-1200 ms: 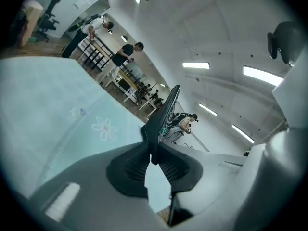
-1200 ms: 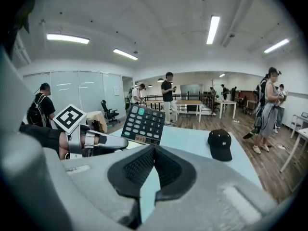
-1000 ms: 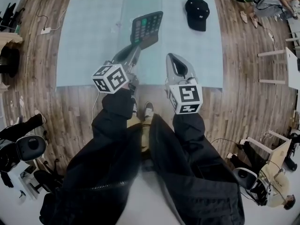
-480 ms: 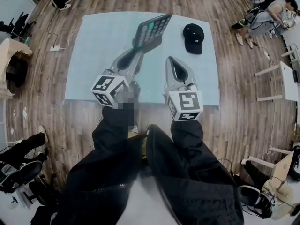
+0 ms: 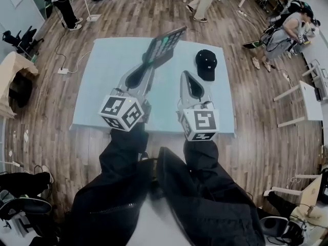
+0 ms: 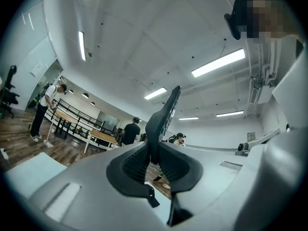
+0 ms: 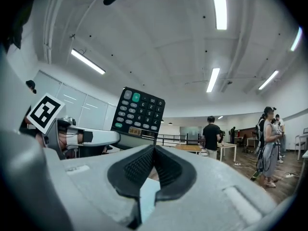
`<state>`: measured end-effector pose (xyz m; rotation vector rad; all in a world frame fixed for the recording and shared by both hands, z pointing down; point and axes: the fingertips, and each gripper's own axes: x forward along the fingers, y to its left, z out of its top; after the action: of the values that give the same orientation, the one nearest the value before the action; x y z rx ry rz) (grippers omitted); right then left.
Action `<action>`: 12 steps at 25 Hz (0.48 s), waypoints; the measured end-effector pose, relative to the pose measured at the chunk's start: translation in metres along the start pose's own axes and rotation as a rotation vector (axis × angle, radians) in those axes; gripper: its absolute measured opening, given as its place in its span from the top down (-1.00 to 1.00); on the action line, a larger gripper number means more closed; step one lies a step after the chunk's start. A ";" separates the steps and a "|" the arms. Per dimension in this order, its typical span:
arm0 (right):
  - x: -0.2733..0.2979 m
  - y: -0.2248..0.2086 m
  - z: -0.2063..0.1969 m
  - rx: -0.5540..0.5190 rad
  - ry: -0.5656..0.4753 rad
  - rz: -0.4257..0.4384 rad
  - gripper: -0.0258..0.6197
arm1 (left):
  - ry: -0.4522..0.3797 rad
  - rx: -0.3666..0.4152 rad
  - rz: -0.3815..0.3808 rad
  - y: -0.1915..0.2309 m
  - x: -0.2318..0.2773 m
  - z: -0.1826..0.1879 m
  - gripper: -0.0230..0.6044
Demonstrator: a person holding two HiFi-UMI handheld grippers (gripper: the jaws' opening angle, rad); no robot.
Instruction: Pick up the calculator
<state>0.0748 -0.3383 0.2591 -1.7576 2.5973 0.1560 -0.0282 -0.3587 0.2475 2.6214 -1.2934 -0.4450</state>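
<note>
Your left gripper (image 5: 149, 62) pinches the calculator (image 5: 165, 42) by its edge. Squeeze firmly and lift it slowly. Your right gripper (image 5: 185, 76) is closed, holding nothing.

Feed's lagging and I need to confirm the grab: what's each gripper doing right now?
left gripper: closed on the black rectangular calculator with green keys.
right gripper: closed, holding nothing.

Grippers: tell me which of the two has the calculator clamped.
The left gripper: its jaws pinch the calculator by its edge, holding it up off the blue mat. The right gripper is shut on nothing.
</note>
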 end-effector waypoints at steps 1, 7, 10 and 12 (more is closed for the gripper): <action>0.001 -0.001 0.006 -0.001 -0.014 -0.002 0.92 | -0.010 0.019 0.005 -0.001 0.000 0.005 0.76; 0.004 -0.002 0.024 -0.014 -0.066 -0.014 0.92 | -0.066 0.113 0.038 -0.005 -0.002 0.028 0.76; 0.006 -0.002 0.032 -0.023 -0.086 -0.014 0.92 | -0.084 0.163 0.057 -0.007 -0.003 0.035 0.76; 0.008 -0.002 0.038 -0.029 -0.098 -0.015 0.92 | -0.094 0.188 0.065 -0.009 -0.002 0.040 0.76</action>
<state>0.0715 -0.3429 0.2211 -1.7315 2.5261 0.2733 -0.0371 -0.3528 0.2076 2.7290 -1.5139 -0.4622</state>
